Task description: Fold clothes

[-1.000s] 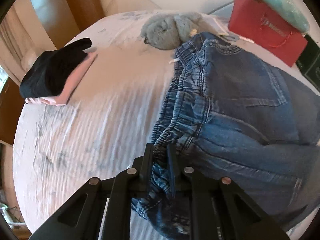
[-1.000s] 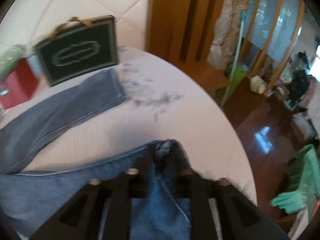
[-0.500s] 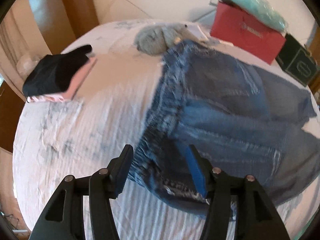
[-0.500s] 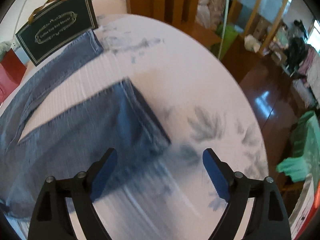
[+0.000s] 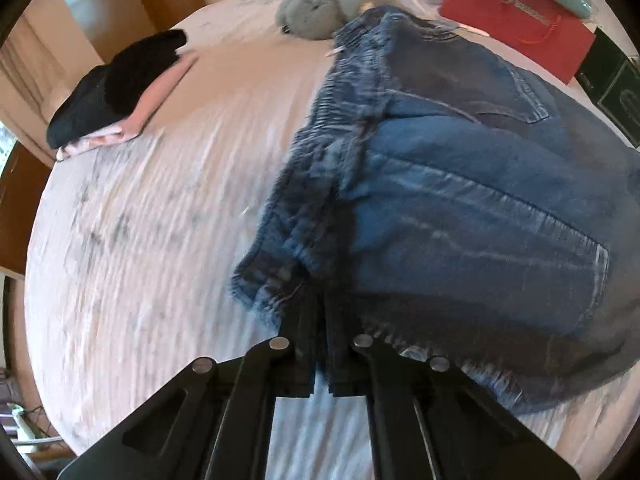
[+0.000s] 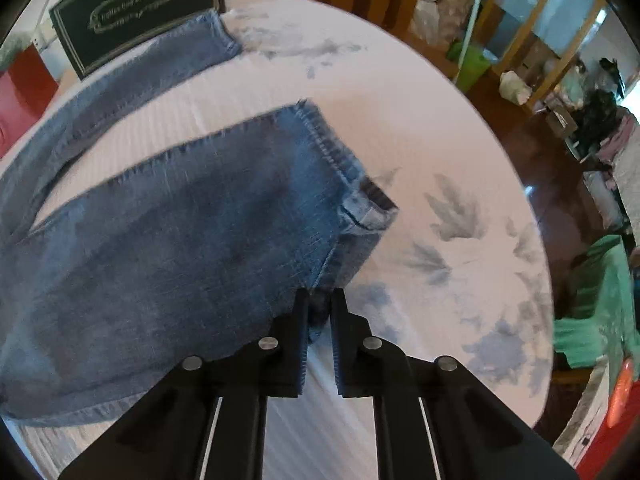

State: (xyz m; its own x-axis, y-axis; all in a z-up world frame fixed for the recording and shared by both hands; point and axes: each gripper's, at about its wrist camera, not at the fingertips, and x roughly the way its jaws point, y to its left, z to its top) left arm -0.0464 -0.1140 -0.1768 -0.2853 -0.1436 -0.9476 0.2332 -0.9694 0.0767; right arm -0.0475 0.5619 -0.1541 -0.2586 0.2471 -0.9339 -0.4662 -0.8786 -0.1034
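A pair of blue jeans (image 5: 460,184) lay spread across a bed (image 5: 160,240) covered in a pale leaf-print sheet, filling the right half of the left wrist frame. The left gripper (image 5: 322,308), low in the frame, had its fingers clenched on the gathered elastic waistband. In the right wrist view, the right gripper (image 6: 320,304) pinched the side seam of the near trouser leg (image 6: 180,240) close to its hem, while the other leg (image 6: 132,80) stretched toward the upper left, well apart. A folded black and pink stack (image 5: 116,88) sat at upper left, a grey plush toy (image 5: 320,8) at the top, a red gift bag (image 5: 516,16) at upper right.
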